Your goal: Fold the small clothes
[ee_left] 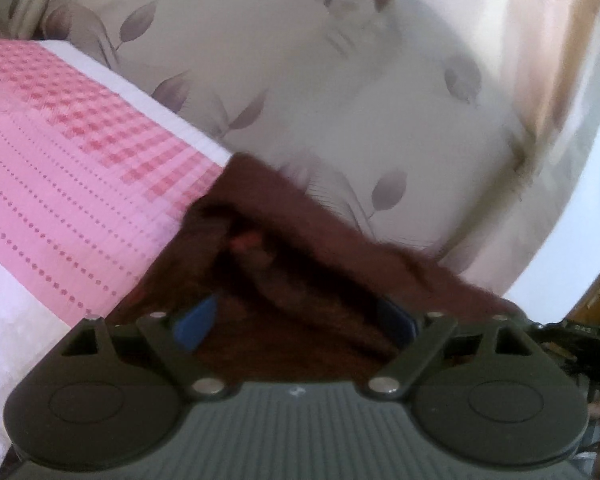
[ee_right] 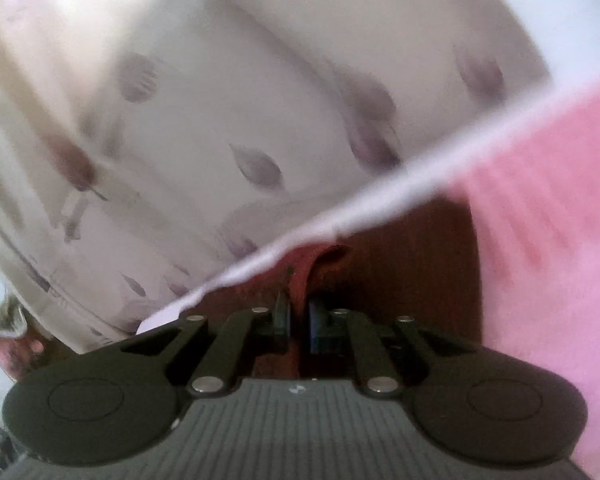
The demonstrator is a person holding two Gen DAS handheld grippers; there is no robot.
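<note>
A dark maroon small garment [ee_left: 300, 248] lies over my left gripper [ee_left: 296, 324]. Its blue fingers [ee_left: 194, 326] stand wide apart, and the cloth covers their tips and fills the gap, so a grip is unclear. In the right wrist view the same maroon garment [ee_right: 412, 264] hangs in front of my right gripper [ee_right: 299, 312]. Its jaws are nearly together, pinching a reddish fold of the garment [ee_right: 304, 276]. A pink checked cloth with a white border [ee_left: 72, 160] lies at the left, and it shows again in the right wrist view [ee_right: 548, 200].
A cream bedsheet with purple leaf print [ee_left: 320, 92] fills the background of both views [ee_right: 204, 120]. A wooden edge [ee_left: 592, 308] shows at the far right of the left wrist view. Both views are motion-blurred.
</note>
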